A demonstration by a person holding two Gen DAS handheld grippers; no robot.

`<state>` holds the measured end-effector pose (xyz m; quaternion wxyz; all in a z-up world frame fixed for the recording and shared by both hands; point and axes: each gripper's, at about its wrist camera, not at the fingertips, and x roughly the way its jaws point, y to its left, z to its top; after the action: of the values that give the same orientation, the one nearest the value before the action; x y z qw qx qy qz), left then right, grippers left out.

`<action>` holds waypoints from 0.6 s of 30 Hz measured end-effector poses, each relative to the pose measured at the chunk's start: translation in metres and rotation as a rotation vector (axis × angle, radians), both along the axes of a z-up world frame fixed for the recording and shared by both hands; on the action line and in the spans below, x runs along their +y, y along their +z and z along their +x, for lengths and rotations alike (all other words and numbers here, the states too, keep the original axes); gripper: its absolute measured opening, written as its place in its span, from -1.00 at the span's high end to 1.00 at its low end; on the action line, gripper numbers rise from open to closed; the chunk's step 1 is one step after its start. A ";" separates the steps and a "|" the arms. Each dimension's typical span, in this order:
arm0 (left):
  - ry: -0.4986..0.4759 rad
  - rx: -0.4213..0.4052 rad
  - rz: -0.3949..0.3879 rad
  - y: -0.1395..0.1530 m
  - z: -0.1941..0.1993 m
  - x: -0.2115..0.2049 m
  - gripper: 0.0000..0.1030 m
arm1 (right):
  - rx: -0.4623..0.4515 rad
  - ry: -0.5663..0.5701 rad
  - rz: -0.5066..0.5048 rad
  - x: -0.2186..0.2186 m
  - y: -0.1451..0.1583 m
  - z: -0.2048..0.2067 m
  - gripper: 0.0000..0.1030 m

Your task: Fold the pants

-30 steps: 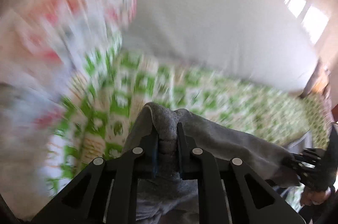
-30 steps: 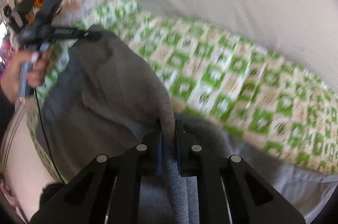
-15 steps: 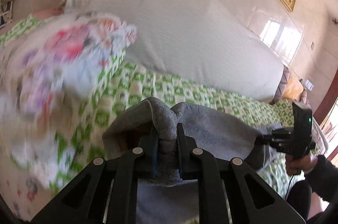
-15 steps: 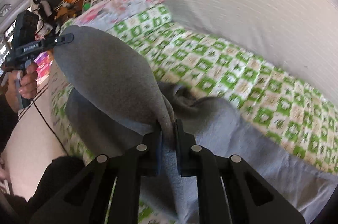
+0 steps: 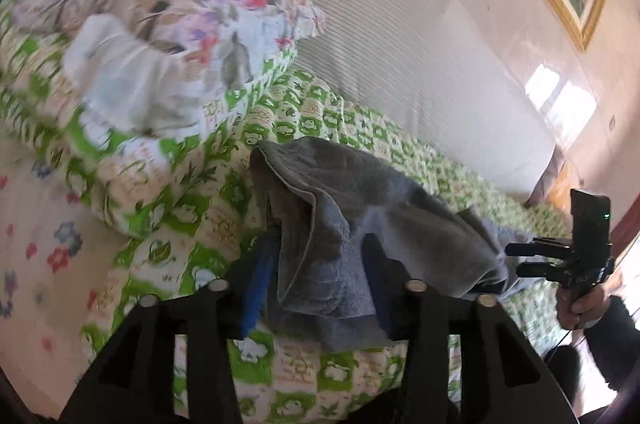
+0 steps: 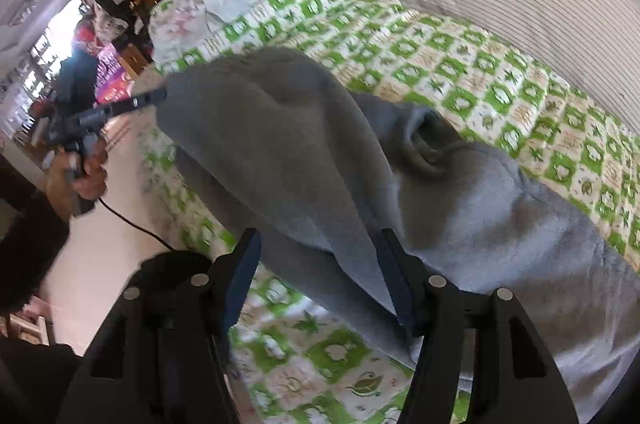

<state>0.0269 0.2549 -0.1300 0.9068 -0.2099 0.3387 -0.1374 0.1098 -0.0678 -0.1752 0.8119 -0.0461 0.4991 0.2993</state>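
The gray pants [image 5: 360,224] lie in a rumpled heap on the bed, resting on the green-and-white checked quilt [image 5: 224,224]. In the left wrist view, the left gripper [image 5: 320,276] has its jaws spread apart, one finger on each side of a bunched fold of the pants; the fabric hangs between the fingers, and the blue pad of the left finger [image 5: 256,284] shows clear of the cloth. In the right wrist view, the right gripper [image 6: 316,272] also has its jaws spread wide, with a hanging point of the pants [image 6: 320,152] between them, against the right-hand finger and apart from the left-hand one. The same view shows the left gripper [image 6: 156,98] at the far corner of the raised fabric, held by the left hand [image 6: 80,172]; its jaws are too small to read there. The left wrist view shows the right gripper [image 5: 512,258] at the opposite end of the pants, held by the right hand [image 5: 580,304]. A floral pillow [image 5: 180,24] rests on a rolled part of the quilt, beside a pale ribbed headboard [image 5: 400,24].
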 end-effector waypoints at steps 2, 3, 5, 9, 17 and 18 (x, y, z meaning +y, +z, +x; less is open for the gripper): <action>0.007 0.004 -0.010 0.000 -0.003 -0.001 0.05 | -0.009 -0.013 0.021 0.003 0.009 0.009 -0.20; 0.021 0.004 -0.013 0.001 -0.004 -0.001 -0.02 | -0.012 -0.019 0.031 0.005 0.011 0.012 -0.20; 0.029 0.009 -0.026 0.002 -0.002 -0.002 -0.18 | -0.021 -0.043 0.057 0.009 0.018 0.024 -0.20; 0.030 0.042 -0.015 0.000 0.014 -0.010 -0.28 | -0.020 -0.066 0.075 0.021 0.014 0.044 -0.20; -0.081 0.264 0.217 -0.049 0.011 -0.033 0.26 | 0.251 0.003 -0.018 0.032 -0.071 0.028 -0.20; -0.075 0.274 0.196 -0.052 0.005 -0.027 0.26 | 0.266 0.017 -0.028 0.031 -0.076 0.022 -0.20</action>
<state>0.0320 0.2284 -0.1819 0.8625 -0.1245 0.4785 -0.1076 0.1322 -0.0364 -0.2511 0.7355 -0.0217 0.6059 0.3025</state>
